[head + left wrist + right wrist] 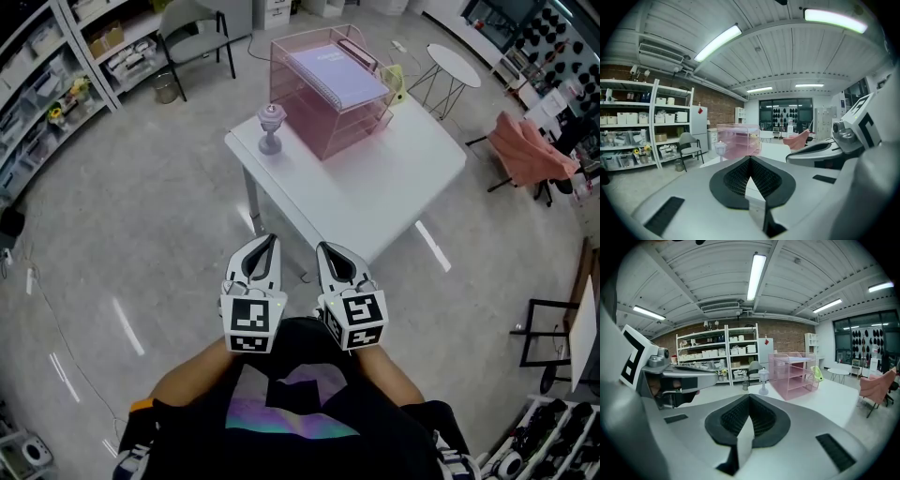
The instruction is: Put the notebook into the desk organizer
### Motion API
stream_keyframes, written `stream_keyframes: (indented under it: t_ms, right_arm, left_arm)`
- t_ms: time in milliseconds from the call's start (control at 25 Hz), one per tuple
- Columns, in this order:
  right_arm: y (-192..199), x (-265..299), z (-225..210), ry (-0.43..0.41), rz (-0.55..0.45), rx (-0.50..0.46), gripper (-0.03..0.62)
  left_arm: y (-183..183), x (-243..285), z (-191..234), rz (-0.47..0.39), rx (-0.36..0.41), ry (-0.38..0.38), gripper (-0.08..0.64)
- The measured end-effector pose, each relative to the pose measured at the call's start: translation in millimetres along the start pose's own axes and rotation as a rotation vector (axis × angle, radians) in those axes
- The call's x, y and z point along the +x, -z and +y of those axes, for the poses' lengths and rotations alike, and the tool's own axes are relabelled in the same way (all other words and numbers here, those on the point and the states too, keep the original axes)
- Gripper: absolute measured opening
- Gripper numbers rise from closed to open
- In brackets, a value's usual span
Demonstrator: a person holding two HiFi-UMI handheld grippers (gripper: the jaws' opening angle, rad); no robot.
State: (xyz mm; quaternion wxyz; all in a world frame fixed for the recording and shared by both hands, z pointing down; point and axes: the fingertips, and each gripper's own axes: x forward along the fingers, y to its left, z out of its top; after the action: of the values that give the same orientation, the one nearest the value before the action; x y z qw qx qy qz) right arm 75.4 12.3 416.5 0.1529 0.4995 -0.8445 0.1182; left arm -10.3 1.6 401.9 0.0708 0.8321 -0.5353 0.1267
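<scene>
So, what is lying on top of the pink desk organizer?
A pale purple notebook lies flat on the top level of the desk organizer. The shelves under it are covered in the head view, so their contents cannot be seen there.

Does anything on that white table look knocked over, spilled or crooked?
Nothing stands out: the pink organizer stands upright on the table, the notebook lies flat on its top tier, and the small lamp beside it is upright.
</scene>
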Motion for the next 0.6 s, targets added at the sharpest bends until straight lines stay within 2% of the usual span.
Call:
stream_keyframes:
  t_ms: [600]
  right_arm:
    - [-2.7, 1.6, 7.6, -0.01, -0.014, -0.01, 0.015]
  left_arm:
    - [1.6, -4.2, 5.3, 0.006, -0.005, -0.007, 0.009]
